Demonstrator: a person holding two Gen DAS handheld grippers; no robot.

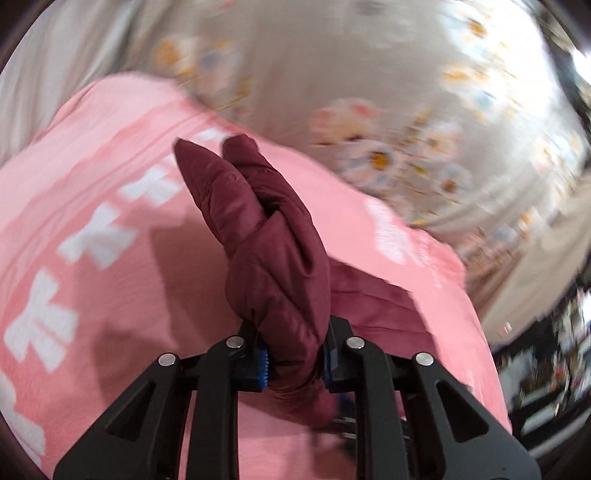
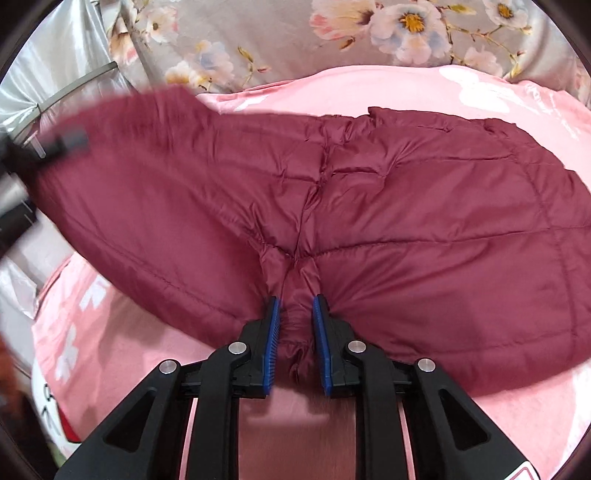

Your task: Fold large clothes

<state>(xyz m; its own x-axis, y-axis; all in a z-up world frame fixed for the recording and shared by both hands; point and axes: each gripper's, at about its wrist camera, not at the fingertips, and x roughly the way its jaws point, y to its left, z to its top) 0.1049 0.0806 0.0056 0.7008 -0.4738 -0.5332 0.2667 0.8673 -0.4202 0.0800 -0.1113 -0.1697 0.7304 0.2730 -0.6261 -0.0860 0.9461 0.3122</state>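
Sleeve first: at the far left of the maroon padded jacket (image 2: 369,221), the long sleeve (image 2: 122,177) stands lifted off the pink blanket (image 2: 498,96), its end blurred where the left gripper (image 1: 293,358) carries it. In the left wrist view that gripper's jaws pinch a bunched fold of the maroon sleeve end (image 1: 258,229), which sticks up past the blue pads (image 1: 261,363). The picture is smeared with motion, so how much cloth sits in the pinch is hard to judge.

Right of the sleeve, at the jacket's near edge about where sleeve meets body, the right gripper (image 2: 295,343) has its jaws closed on a gathered tuck of quilted fabric; the cloth puckers into the pinch. The rest of the jacket lies spread across the blanket to the right, on a bed with a flowered sheet (image 2: 332,29) beyond it.

The step looks like folding the sleeve over the body. To do it well, I would keep the right pinch low as an anchor, sweep the sleeve across without dragging the body, and lay it flat before letting go.
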